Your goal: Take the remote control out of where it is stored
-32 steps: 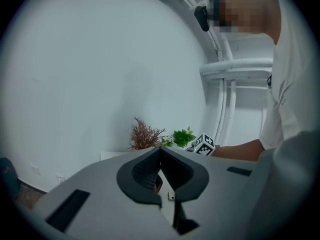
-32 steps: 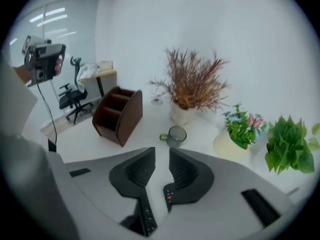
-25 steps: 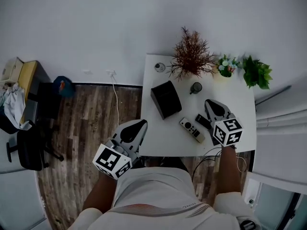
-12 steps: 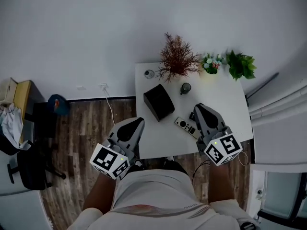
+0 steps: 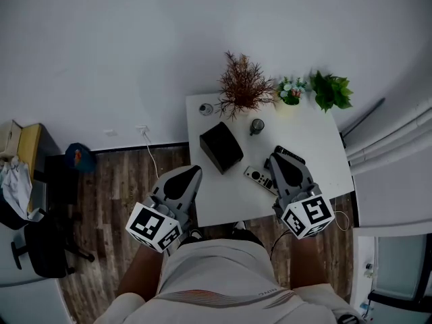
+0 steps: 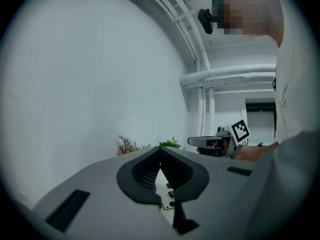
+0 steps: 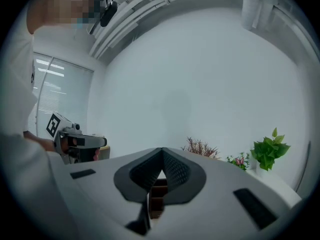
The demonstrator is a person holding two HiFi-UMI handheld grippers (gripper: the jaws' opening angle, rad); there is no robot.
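Note:
In the head view a grey remote (image 5: 260,179) lies flat on the white table (image 5: 317,137), just right of a black box (image 5: 221,146). A black remote (image 5: 291,156) lies behind it, partly hidden by my right gripper (image 5: 279,158). That gripper hangs over the table's front right part, shut and with nothing between its jaws (image 7: 161,156). My left gripper (image 5: 194,173) is off the table's front left corner, above the floor. It is also shut and holds nothing (image 6: 160,154). Each gripper view shows the other gripper level at the side (image 6: 210,142), (image 7: 82,141).
Along the table's back edge stand a dried reddish plant (image 5: 241,88), small flowers (image 5: 291,90) and a green plant (image 5: 332,91). A small dark cup (image 5: 256,125) and a round object (image 5: 206,109) stand nearby. Wooden floor (image 5: 128,181) lies at left, with a chair (image 5: 40,238) and a wall cable (image 5: 150,150).
My right gripper has lifted and drawn back toward the table's front edge, and the black remote now shows past its tip. The left gripper rose slightly. The head view shifted.

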